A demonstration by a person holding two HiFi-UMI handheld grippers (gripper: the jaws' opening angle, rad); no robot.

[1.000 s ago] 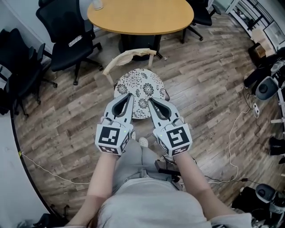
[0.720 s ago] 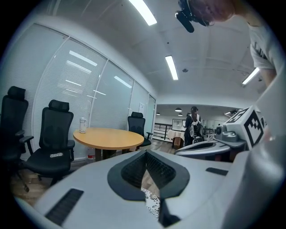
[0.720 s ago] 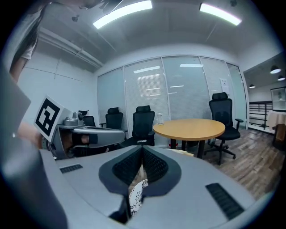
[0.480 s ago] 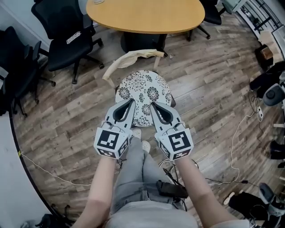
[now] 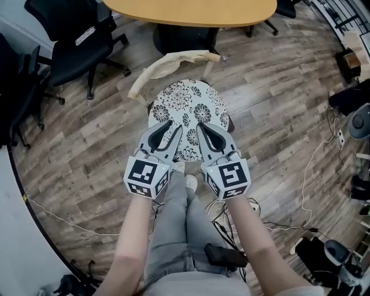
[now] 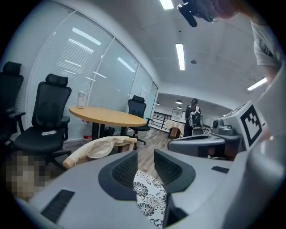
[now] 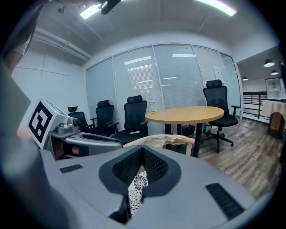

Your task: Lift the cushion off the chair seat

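Observation:
A round white cushion [image 5: 186, 103] with a black flower print lies on the seat of a small chair with a pale wooden backrest [image 5: 167, 62]. Both grippers hover side by side over the cushion's near edge, pointing toward the backrest. My left gripper [image 5: 174, 127] is open: its jaws have just been opening, and nothing is between them. In the left gripper view the cushion [image 6: 149, 197] shows through the gap of the left gripper [image 6: 145, 156]. My right gripper [image 5: 201, 125] is shut on nothing; the right gripper [image 7: 142, 150] has its tips together above the cushion [image 7: 135, 190].
A round wooden table [image 5: 191, 8] stands just behind the chair. Black office chairs [image 5: 75, 40] stand at the back left. Cables [image 5: 277, 225] trail over the wood floor at the right, with dark equipment [image 5: 352, 95] along the right edge. The person's legs are below the grippers.
Both grippers have come down closer to the cushion's near edge. The left gripper's jaws, together before, now stand apart. The right gripper's jaws stay together.

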